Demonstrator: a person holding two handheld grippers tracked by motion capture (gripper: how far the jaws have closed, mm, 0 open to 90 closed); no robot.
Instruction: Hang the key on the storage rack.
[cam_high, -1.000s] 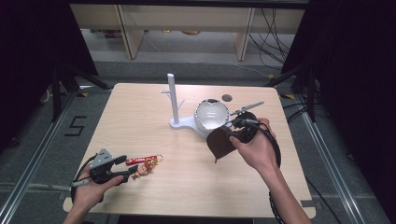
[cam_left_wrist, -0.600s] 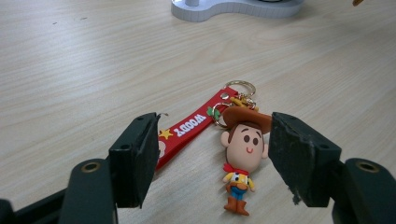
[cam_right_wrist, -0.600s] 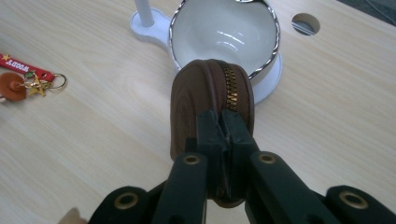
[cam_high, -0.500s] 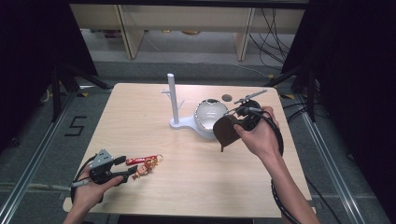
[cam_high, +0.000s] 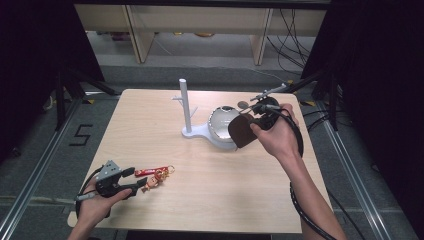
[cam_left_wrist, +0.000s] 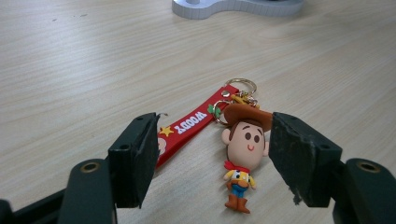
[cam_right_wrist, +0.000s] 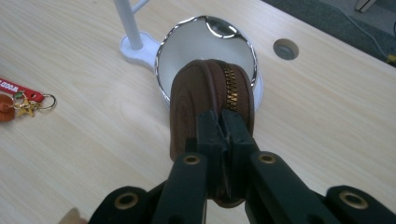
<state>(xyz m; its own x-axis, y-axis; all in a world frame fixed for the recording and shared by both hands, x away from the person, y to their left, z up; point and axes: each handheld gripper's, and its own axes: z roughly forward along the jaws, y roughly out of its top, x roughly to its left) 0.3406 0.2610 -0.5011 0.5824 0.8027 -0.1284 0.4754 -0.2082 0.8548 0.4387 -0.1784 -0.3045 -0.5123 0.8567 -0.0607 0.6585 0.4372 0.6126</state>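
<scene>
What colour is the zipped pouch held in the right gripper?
Brown pouch with a gold-toned zip; clearest in the right gripper view.

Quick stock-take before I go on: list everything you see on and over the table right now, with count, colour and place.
Table: 1, light wood, under everything.
Stand with post: 1, white, table centre, toward the far side.
Bowl: 1, shiny silver rim, white inside, on the stand's base, right of the post.
Zip pouch: 1, brown with brass zip, held over the bowl's near edge.
Keychain: 1, cowboy figure with red strap and gold rings, flat on the table near left.
Table hole: 1, grey, beyond the bowl.
Left gripper: 1, black, jaws apart on either side of the keychain.
Right gripper: 1, black, jaws clamped on the pouch.
Hands: 2, left, right.
</scene>
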